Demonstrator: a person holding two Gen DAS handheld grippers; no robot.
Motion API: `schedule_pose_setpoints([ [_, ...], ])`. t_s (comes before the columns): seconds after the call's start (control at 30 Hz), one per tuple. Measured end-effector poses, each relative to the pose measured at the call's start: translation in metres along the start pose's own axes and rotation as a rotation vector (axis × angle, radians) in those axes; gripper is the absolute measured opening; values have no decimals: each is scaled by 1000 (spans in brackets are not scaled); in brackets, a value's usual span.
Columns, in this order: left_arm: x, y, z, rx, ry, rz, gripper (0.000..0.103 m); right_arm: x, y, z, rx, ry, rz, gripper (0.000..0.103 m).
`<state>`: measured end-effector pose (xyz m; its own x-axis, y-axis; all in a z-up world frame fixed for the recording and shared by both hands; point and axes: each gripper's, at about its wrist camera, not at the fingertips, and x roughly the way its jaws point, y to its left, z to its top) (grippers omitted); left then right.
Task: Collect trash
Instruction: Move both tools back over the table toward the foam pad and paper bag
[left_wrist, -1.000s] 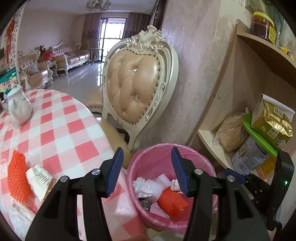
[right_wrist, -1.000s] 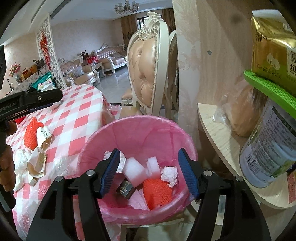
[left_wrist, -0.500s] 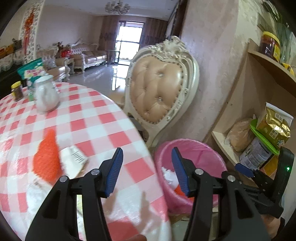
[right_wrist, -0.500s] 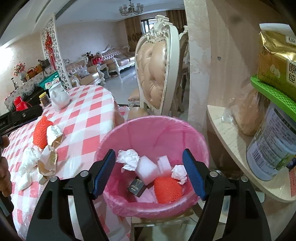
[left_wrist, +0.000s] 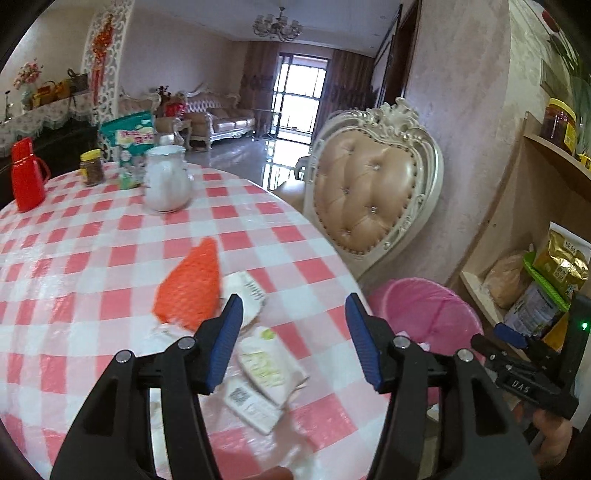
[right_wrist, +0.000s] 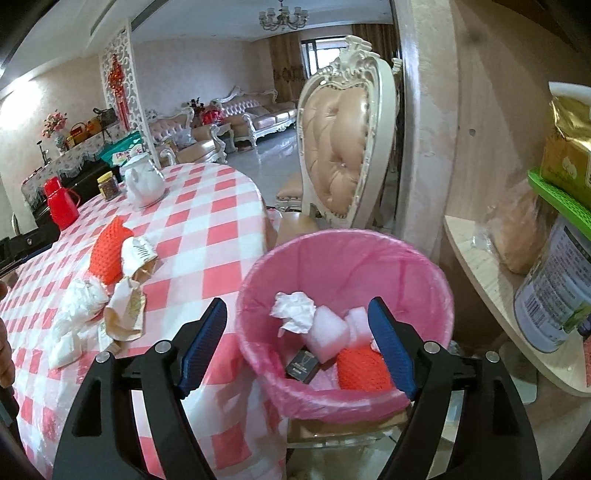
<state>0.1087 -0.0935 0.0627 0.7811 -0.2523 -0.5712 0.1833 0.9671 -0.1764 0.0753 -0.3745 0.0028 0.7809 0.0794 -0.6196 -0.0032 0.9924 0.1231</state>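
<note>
My left gripper (left_wrist: 293, 317) hovers over the checked table (left_wrist: 92, 258), jaws opening and nothing between them. Just beneath and ahead lie crumpled paper wrappers (left_wrist: 267, 367) and an orange foam net (left_wrist: 190, 288). My right gripper (right_wrist: 297, 314) hangs above the near rim of the pink-lined bin (right_wrist: 347, 258), jaws opening and empty. Inside the bin are a tissue (right_wrist: 293, 308), white foam pieces (right_wrist: 327, 334), an orange net (right_wrist: 364, 369) and a small dark box (right_wrist: 301, 365). The right wrist view also shows the table's orange net (right_wrist: 109, 251), wrappers (right_wrist: 127, 310) and tissues (right_wrist: 79, 299).
A white teapot (left_wrist: 166, 181), a red flask (left_wrist: 26, 173), a jar (left_wrist: 92, 168) and a green bag (left_wrist: 133, 144) stand at the table's far side. A padded chair (left_wrist: 373, 199) sits behind the bin. A wooden shelf (right_wrist: 491, 266) with a tin (right_wrist: 554, 291) is at the right.
The left gripper swung left from above the bin to over the trash on the table, jaws a little wider. The right gripper drew back slightly from the bin and its jaws spread.
</note>
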Motion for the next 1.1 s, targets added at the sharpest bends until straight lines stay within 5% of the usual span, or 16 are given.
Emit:
schedule_pose_setpoints([
  [0.5, -48, 75, -32, -64, -6, 99, 58, -5, 45, -12, -56, 9, 32, 82],
  [1.1, -51, 118, -82, -27, 93, 76, 57, 2, 93, -26, -112, 44, 51, 84],
])
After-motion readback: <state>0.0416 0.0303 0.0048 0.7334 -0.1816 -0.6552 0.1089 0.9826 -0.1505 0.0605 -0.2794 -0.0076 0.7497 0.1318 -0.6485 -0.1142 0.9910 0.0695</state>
